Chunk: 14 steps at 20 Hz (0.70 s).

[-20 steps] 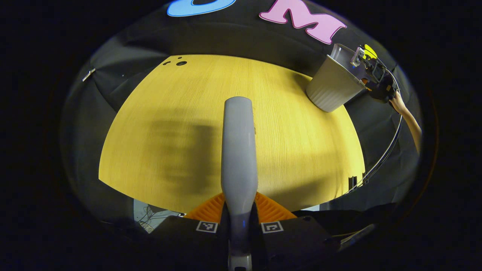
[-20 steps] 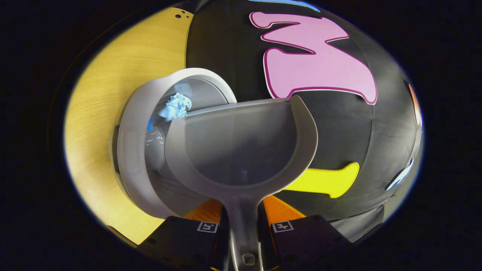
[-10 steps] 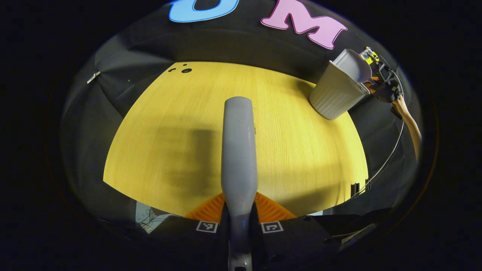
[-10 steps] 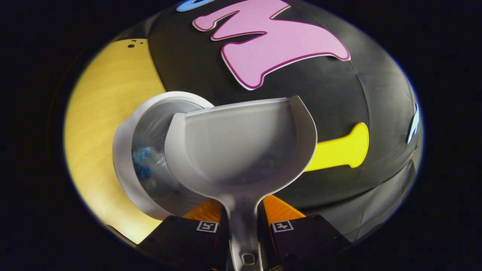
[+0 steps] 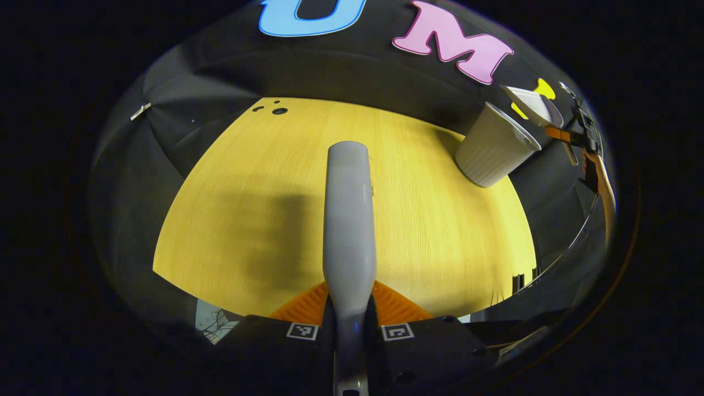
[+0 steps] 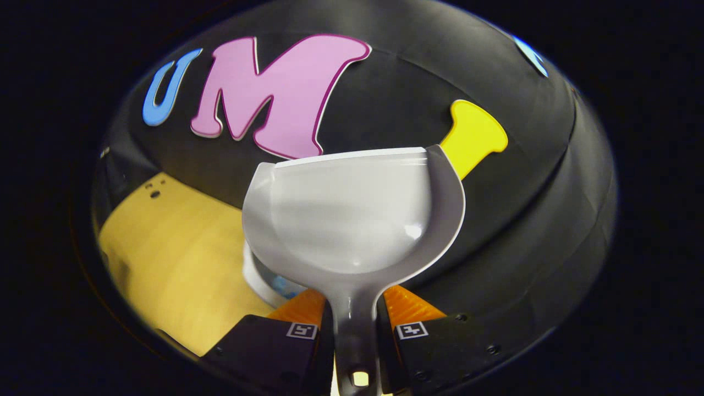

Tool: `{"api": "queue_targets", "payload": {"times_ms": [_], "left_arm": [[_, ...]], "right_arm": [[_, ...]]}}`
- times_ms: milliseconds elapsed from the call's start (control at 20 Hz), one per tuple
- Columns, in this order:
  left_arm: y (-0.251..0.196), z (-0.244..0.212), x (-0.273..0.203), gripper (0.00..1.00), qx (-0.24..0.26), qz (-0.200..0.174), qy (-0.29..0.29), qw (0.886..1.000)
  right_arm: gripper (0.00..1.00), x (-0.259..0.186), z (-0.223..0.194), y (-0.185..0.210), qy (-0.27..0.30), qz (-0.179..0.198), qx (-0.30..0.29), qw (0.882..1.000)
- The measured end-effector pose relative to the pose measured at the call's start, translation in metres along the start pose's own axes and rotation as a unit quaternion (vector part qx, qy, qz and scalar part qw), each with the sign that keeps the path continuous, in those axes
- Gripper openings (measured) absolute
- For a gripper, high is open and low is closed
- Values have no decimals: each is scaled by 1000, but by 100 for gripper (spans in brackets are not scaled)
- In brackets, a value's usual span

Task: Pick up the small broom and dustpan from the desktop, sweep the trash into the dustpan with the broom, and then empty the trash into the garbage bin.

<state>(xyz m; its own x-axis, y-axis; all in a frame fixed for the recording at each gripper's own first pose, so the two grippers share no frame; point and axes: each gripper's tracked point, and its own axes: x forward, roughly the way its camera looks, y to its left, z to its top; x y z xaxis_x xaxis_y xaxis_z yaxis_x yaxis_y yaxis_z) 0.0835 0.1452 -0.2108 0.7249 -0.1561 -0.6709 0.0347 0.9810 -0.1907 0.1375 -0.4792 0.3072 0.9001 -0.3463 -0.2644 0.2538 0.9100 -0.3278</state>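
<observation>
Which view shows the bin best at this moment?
The left gripper view: the whole bin stands on the desk, outside wall and rim visible. In the right gripper view the dustpan hides all but a sliver of rim.

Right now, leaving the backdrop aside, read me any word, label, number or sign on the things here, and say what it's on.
No readable text.
broom, dustpan, garbage bin, desktop: no print visible.
Square markers on the left tool and right tool: black-and-white patterns, not words.
</observation>
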Motion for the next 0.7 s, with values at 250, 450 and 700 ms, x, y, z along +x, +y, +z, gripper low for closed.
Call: {"api": "queue_targets", "payload": {"times_ms": [250, 450, 700], "left_arm": [[35, 0, -1, 28, 61, 12, -1, 998], [53, -6, 7, 28, 94, 2, 3, 996], [63, -19, 39, 28, 112, -16, 19, 993]], "right_arm": [[37, -2, 3, 0, 27, 50, 98, 994], [37, 3, -8, 7, 61, 78, 137, 986], [37, 2, -21, 14, 124, 107, 146, 976]]}}
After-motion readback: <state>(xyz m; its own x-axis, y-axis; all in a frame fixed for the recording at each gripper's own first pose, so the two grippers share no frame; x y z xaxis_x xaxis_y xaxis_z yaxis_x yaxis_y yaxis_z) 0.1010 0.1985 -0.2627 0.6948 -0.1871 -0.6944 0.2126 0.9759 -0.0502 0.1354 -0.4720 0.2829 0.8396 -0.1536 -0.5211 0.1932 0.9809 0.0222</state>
